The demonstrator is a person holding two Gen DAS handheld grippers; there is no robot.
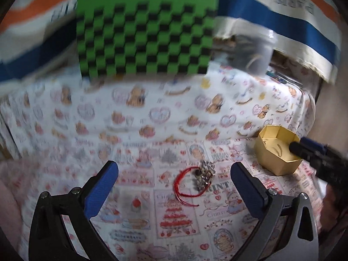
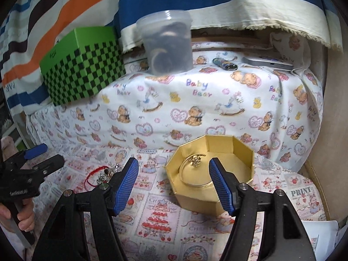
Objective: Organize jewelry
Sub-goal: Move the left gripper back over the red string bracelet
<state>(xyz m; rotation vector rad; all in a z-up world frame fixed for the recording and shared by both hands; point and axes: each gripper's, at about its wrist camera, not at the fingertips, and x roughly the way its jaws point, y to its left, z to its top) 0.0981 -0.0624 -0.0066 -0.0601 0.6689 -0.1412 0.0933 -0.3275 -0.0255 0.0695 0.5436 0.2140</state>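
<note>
A red cord bracelet (image 1: 184, 186) and a silver beaded piece (image 1: 204, 174) lie together on the printed cloth, just ahead of and between the fingers of my open left gripper (image 1: 174, 178). They also show in the right wrist view: the bracelet (image 2: 93, 175) and the silver piece (image 2: 106, 174). A gold octagonal box (image 2: 217, 152) holds a gold bangle (image 2: 191, 181) and a small silver charm (image 2: 195, 161). My open, empty right gripper (image 2: 174, 180) hovers in front of the box. The box (image 1: 277, 150) sits right of the left gripper.
A green and black checkered box (image 2: 84, 69) and a clear plastic tub (image 2: 167, 43) stand on the raised baby-bear cloth behind. A lighter (image 2: 224, 64) and a flat silver device (image 2: 269, 63) lie at back right. A striped cloth hangs behind.
</note>
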